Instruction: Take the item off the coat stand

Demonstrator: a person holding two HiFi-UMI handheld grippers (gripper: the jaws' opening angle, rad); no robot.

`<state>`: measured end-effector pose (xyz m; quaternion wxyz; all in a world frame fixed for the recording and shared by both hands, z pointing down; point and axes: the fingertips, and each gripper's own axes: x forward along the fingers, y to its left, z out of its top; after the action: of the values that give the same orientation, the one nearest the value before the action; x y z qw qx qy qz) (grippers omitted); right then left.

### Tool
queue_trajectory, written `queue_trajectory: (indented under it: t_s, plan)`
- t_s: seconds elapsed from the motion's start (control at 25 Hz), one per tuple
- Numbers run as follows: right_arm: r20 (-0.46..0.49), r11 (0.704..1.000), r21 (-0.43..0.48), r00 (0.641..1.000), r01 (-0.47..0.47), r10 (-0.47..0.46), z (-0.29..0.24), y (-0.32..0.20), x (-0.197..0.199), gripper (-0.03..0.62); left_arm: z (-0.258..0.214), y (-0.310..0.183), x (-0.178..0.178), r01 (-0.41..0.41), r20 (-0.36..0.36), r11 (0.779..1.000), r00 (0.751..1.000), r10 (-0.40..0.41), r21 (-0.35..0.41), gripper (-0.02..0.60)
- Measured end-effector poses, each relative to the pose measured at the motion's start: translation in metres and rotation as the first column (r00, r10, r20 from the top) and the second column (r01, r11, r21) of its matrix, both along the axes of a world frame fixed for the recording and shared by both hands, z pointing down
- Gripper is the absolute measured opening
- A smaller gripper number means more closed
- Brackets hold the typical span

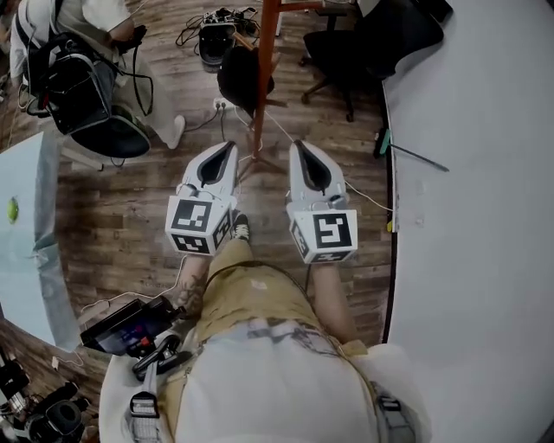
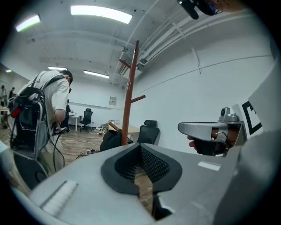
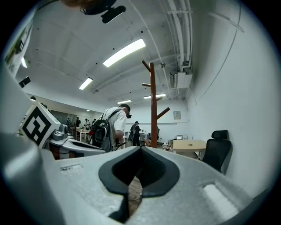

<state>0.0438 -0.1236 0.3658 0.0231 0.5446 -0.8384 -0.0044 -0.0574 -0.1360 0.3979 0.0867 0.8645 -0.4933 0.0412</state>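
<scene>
Head view is showing the left gripper (image 1: 227, 149) and the right gripper (image 1: 299, 147) hanging side by side above the wooden floor (image 1: 130, 216), both pointing at the coat stand (image 1: 265, 52) ahead. Both sets of fingers are pressing together with nothing between them, so neither gripper is carrying anything. The task's thing, a dark item (image 1: 245, 80), is sitting right against the pole on its left side, low down. Which peg is bearing it, I cannot tell. As I'm reading it, the step in hand is the approach. To do it well, one set of fingers should be opening wide before arriving, coming in at the item's top where it is hooking on. Then it's lifting up and off rather than tugging sideways, since the slim stand is looking easy to tip. Cables (image 1: 216, 26) are lying near the base, so they're worth stepping round.
</scene>
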Motion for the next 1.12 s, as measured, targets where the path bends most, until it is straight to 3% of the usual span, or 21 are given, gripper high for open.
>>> queue_trajectory:
  t_s: [0.28,0.6,1.04,1.12]
  plan:
    - [-0.037,0.998,-0.057,0.999,-0.028,0.026,0.008,-0.122,-0.034,0.000,0.009,-0.120,-0.036,-0.007,-0.023,0.999,1.000,0.006,-0.051,-0.003]
    - [-0.051,0.995,-0.094,0.998,0.024,-0.029,0.018,-0.166,-0.033,0.000,0.027,-0.174,-0.045,0.073,0.000,0.994,0.997,-0.073,-0.083,-0.003]
    - [-0.047,0.990,-0.111,0.994,0.089,-0.095,0.021,-0.199,-0.024,0.000,0.047,-0.222,-0.052,0.177,0.099,0.980,0.981,-0.168,-0.090,-0.003]
    - [-0.056,0.989,-0.117,0.994,0.089,-0.096,0.024,-0.201,-0.022,0.000,0.052,-0.234,-0.053,0.168,0.108,0.981,0.982,-0.158,-0.095,0.035]
